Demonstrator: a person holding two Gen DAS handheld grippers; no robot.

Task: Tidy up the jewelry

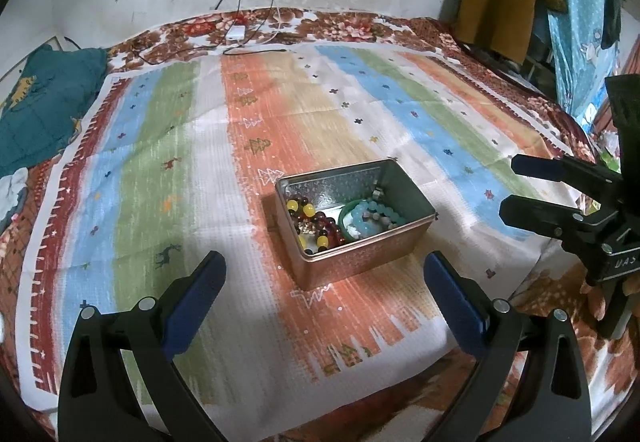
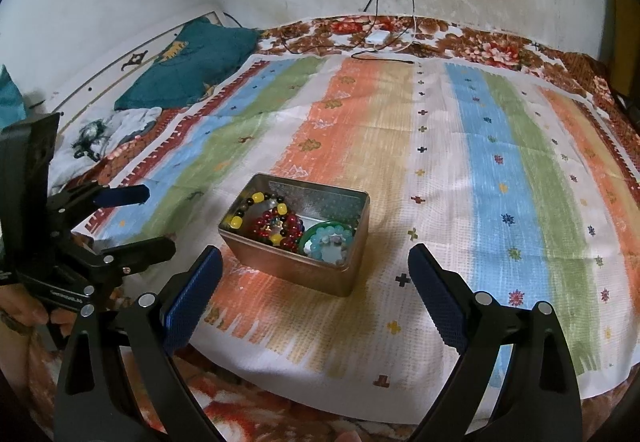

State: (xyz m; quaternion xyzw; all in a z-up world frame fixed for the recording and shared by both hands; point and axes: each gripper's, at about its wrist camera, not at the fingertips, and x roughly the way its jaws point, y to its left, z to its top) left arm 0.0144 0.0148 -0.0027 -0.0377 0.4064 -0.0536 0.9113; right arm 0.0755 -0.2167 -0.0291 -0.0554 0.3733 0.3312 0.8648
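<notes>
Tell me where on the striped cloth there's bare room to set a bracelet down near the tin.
The striped cloth is bare on every side of the tin: a broad patch between tin and cables at the wall, and another between the tin and the right gripper. The crowded spot is inside the tin, filled with beaded bracelets. The left gripper is also open.

Shiny metal tin (image 1: 354,216) on matt woven cloth (image 1: 160,170).

A silvery metal tin (image 1: 360,242) holds red, yellow and pale-blue beads (image 2: 280,224); the cloth (image 1: 200,170) shows orange, green, blue and white stripes.
</notes>
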